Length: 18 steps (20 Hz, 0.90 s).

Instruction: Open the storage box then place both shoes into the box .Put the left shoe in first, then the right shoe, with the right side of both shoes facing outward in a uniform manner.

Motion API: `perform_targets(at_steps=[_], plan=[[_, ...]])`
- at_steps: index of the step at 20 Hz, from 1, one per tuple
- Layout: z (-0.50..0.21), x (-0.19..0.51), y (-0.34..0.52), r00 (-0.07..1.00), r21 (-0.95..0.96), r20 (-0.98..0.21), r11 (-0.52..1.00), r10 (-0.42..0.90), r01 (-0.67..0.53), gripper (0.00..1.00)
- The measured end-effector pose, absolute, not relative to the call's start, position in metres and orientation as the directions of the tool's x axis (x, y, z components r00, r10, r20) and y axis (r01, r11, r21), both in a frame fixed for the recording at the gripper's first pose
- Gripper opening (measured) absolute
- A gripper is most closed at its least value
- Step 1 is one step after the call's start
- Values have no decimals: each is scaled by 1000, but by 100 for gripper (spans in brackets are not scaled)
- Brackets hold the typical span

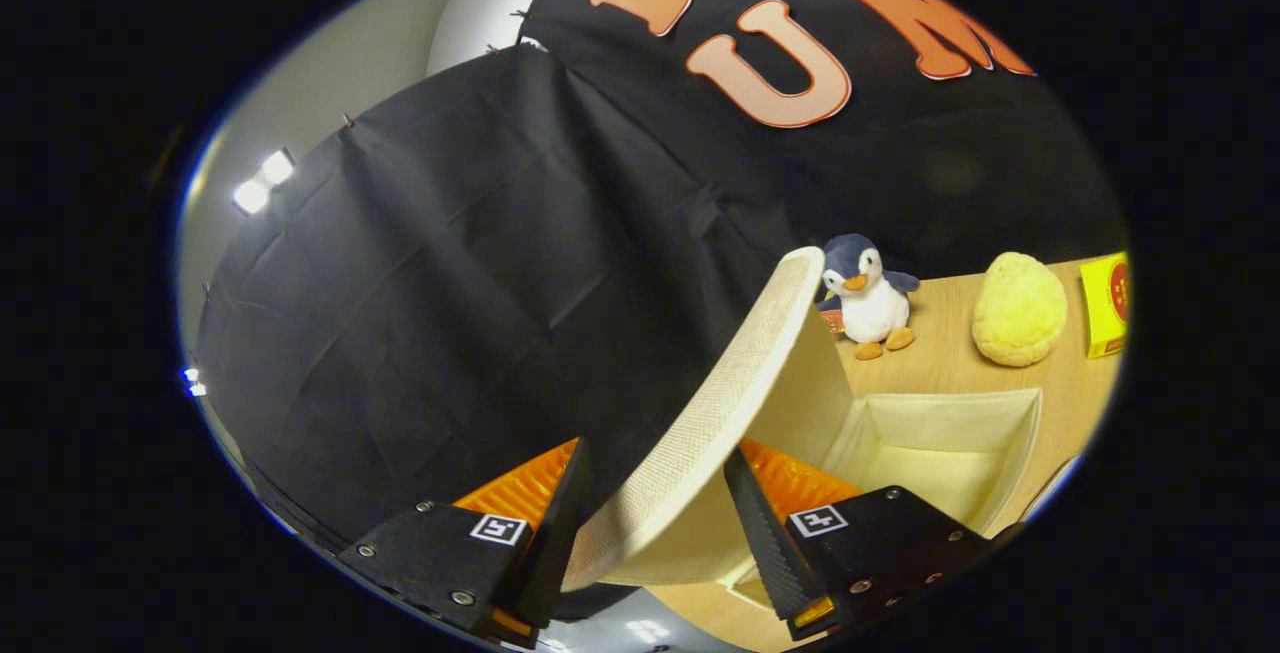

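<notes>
Jaws clamped on raised box lid (700,433), storage box (1010,453) open, nothing visible inside, shoes unseen.

Bright lamps (262,181) glare beside the dark cloth wall (480,313). Desk (940,363) evenly lit and sharp; fisheye bends everything near the rim.

We cannot tell whether both fingers (765,533) press the raised lid (720,413) between them. It hides the box's (1020,433) near wall and perhaps the penguin toy's (868,298) side; the yellow carton (1105,305) is cut off.
</notes>
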State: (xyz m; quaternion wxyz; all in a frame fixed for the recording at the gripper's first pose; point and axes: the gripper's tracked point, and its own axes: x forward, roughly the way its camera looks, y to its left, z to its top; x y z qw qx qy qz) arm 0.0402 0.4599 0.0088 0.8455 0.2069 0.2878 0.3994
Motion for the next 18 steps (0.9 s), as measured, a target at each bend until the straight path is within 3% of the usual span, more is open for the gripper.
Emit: perform_targets(at_steps=[2, 3, 7, 14, 18], plan=[[-7, 38, 482, 494, 516, -401, 636, 771, -573, 83], [-8, 35, 491, 484, 495, -416, 638, 770, -590, 90], [-21, 32, 513, 481, 419, -458, 659, 747, -624, 98], [-33, 35, 540, 448, 478, -494, 663, 745, -576, 99], [18, 36, 558, 459, 471, -456, 644, 763, -603, 98]])
